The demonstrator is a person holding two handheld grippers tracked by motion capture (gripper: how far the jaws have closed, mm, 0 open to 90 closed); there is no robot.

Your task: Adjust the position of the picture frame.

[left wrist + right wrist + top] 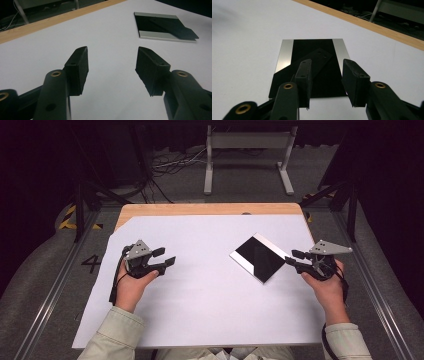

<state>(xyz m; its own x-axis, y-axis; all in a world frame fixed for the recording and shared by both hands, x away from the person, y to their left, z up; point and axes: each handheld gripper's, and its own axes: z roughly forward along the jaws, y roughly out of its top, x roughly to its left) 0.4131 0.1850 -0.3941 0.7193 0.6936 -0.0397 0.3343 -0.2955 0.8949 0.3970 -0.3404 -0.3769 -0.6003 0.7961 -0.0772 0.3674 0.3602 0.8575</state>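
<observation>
A square plate (259, 257) with a glossy black middle and two silver edge strips lies flat on the white sheet, right of centre. My right gripper (291, 257) sits just at its right corner. In the right gripper view its jaws (326, 62) stand apart over the near edge of the plate (312, 47), gripping nothing. My left gripper (167, 256) rests at the left of the sheet, well apart from the plate. In the left gripper view its jaws (112, 50) are wide open over bare sheet, with the plate (160, 25) far off at the upper right.
The white sheet (200, 290) covers most of the wooden table (210, 209), whose bare strip runs along the far edge. Beyond it stand a white metal frame (247, 142) and loose cables (172, 162) on the floor. Dark stand legs flank the table.
</observation>
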